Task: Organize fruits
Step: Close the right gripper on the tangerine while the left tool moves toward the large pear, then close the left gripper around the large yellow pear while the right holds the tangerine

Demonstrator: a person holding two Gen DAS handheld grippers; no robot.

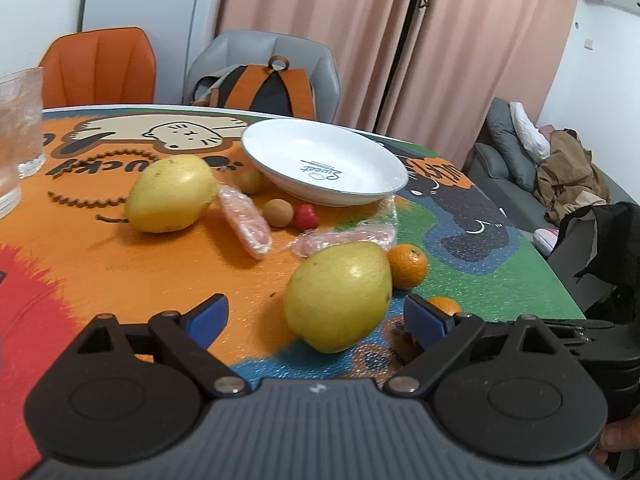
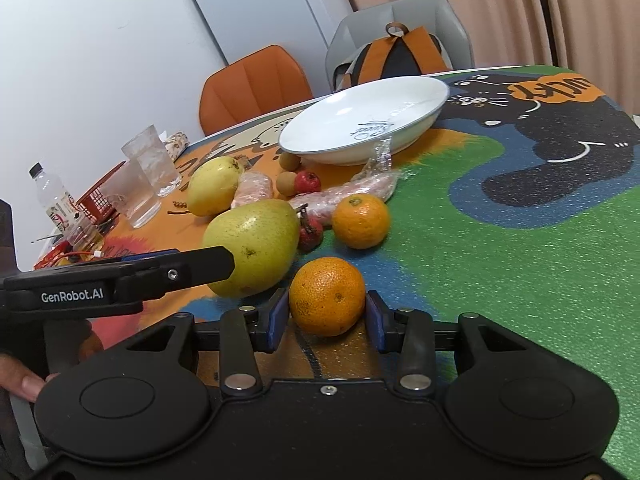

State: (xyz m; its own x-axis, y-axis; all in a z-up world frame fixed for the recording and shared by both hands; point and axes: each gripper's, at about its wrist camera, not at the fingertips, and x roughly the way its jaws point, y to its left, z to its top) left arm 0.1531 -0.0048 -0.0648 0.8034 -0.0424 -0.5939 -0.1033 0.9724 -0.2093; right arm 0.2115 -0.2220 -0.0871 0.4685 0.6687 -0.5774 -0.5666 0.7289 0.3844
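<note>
Two claws work over the patterned surface (image 2: 500, 240), each held by a person. The right claw (image 2: 327, 312) points forward and downward, its blue pads set against both sides of the near orange (image 2: 326, 296), which sits on the surface between them; the claw is gripping it. The left claw (image 1: 316, 316) likewise angles downward with its jaws spread wide. The near pear (image 1: 338, 296) lies just ahead of and between its blue pads (image 1: 210, 314), untouched by either. In the right wrist view, one black finger of the left claw reaches across in front of that pear, and part of a hand (image 2: 20, 380) shows at the lower left edge.

Fruit positions: a second orange (image 2: 361, 221) rests beyond the gripped one, beside the near pear. A far pear (image 1: 170, 194) lies further back to the left. Two small brown round fruits (image 1: 278, 213) and a small red fruit (image 1: 306, 217) sit near the rim of the white plate (image 1: 280, 140), which holds no fruit. Two plastic-wrapped pink items (image 1: 245, 222) lie among the fruit.

Legible writing: "GenRobot.AI" on the side of the left claw; "Sweet" printed inside the plate, seen inverted. Lettering on the surface mat appears upside down and reads partly as "lucky". Clear glasses (image 2: 154, 162) and a bottle (image 2: 52, 196) stand at the far left; the bottle's label cannot be read.
</note>
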